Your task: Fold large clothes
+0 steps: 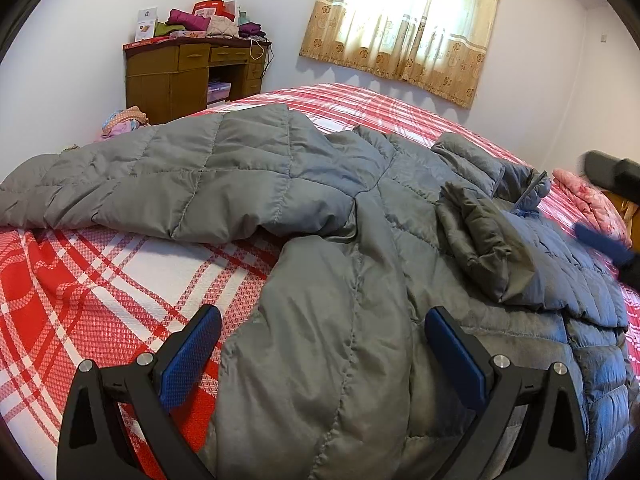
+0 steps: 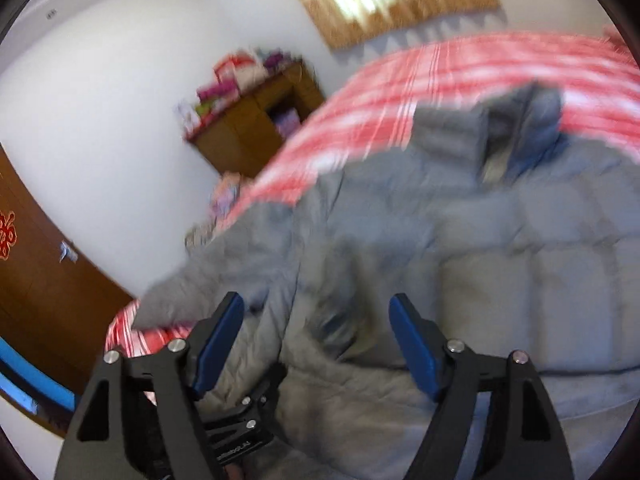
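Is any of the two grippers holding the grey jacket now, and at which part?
Neither: the left gripper and the right gripper both stand open above the grey jacket, gripping nothing.

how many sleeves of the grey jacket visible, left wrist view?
1: the grey quilted puffer jacket has one sleeve stretched left across the red plaid bedspread. The other may be hidden.

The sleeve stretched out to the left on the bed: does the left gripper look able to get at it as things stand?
Probably yes. The left gripper is open over the grey jacket, and the sleeve lies flat on the bed ahead-left with nothing on it or in the way.
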`<state>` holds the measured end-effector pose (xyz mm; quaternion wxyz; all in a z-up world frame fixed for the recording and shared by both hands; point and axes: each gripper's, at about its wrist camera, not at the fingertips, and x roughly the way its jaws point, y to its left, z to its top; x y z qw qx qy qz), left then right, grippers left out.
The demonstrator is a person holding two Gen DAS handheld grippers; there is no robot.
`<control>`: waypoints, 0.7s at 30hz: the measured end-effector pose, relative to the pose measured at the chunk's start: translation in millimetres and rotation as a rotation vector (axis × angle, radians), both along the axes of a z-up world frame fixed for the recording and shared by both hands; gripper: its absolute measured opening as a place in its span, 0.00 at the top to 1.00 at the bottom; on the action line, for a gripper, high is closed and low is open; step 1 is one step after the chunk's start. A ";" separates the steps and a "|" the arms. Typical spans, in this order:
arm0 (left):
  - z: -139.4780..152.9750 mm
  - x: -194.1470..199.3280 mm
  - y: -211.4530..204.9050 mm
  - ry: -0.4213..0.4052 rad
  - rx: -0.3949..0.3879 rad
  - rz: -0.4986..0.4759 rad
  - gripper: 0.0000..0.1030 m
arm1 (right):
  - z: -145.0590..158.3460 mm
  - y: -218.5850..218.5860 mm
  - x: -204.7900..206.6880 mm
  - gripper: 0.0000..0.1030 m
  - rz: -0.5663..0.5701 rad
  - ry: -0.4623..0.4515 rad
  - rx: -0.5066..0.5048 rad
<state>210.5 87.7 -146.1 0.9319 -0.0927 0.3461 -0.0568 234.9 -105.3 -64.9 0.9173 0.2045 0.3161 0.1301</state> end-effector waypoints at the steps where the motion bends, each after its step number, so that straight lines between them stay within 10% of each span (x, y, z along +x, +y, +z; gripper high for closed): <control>1: -0.1 0.1 0.0 0.000 0.001 0.000 0.01 | 4.4 -7.3 -3.2 0.55 -0.033 -0.006 -0.038; 2: -0.2 0.2 0.0 0.000 0.003 0.001 0.01 | 6.5 -15.9 -4.1 0.69 -0.084 0.003 -0.105; 12: 10.9 11.0 -17.8 0.095 0.124 -0.013 0.01 | -74.7 3.1 17.6 0.70 -0.052 0.219 -0.161; 21: 88.6 33.1 -61.4 -0.031 0.126 -0.064 0.01 | -0.6 -71.5 -8.2 0.70 -0.224 0.060 -0.206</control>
